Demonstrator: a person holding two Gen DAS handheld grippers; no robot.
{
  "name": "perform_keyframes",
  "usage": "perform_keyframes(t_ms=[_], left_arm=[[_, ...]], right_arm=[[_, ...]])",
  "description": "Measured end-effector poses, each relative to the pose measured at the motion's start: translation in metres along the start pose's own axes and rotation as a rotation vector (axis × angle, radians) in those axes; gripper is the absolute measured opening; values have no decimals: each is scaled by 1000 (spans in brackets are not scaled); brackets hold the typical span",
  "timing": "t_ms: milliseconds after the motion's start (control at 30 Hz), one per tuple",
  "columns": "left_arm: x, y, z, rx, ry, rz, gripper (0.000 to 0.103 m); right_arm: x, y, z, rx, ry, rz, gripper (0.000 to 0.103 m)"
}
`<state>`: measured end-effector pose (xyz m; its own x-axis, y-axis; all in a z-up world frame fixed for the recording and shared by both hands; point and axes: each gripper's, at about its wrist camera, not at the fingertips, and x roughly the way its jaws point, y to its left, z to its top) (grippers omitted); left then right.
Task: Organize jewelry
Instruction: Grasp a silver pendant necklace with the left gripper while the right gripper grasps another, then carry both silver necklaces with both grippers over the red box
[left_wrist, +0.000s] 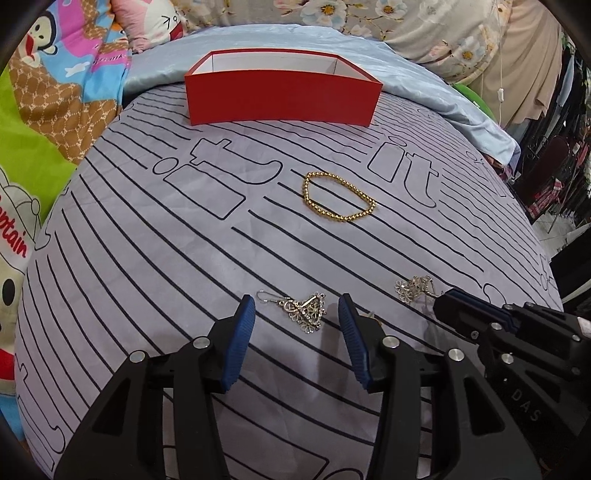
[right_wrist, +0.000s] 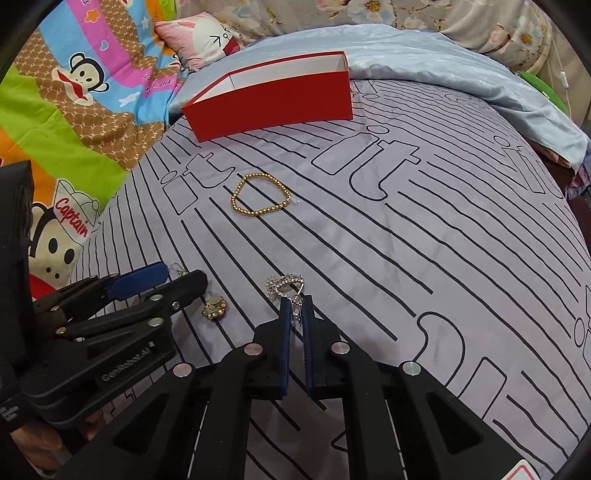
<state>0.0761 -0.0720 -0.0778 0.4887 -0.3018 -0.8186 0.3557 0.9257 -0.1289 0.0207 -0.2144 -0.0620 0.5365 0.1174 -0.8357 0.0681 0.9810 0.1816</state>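
On the striped bedsheet (left_wrist: 147, 258), the left claw (left_wrist: 297, 317) gapes around one silver earring (left_wrist: 306, 314); the right claw (right_wrist: 295, 306) pinches another earring (right_wrist: 286, 286).

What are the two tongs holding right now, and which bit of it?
The right tongs pinch a silver earring by its hook end. The left tongs are open around the other silver earring, holding nothing.

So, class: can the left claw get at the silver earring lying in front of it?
Probably yes. The left claw stands open with the silver earring lying flat on the bedsheet between its fingers, nothing covering it.
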Motion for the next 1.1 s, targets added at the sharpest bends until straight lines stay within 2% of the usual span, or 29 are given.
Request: perform_keyframes(t_ms=[100, 167, 367, 533, 733, 933, 1100], left_arm=[[1, -2, -2, 34, -19, 38, 35], [1, 0, -2, 34, -24, 41, 23], [-1, 6, -2, 14, -20, 15, 23], [-7, 15, -1, -44, -7, -38, 23], [-25, 23, 8, -70, -44, -51, 23], [-44, 30, 35, -89, -92, -75, 23], [-59, 36, 82, -74, -174, -70, 23]], right_arm=[[0, -1, 0, 4, 0, 2, 6], [0, -1, 0, 7, 0, 4, 6], [-4, -1, 0, 12, -5, 13, 6], [-10, 0, 3, 24, -17, 31, 6], [-26, 6, 15, 15, -59, 54, 6], [-46, 10, 46, 2, -125, 81, 6], [-59, 12, 95, -28, -211, 101, 6]])
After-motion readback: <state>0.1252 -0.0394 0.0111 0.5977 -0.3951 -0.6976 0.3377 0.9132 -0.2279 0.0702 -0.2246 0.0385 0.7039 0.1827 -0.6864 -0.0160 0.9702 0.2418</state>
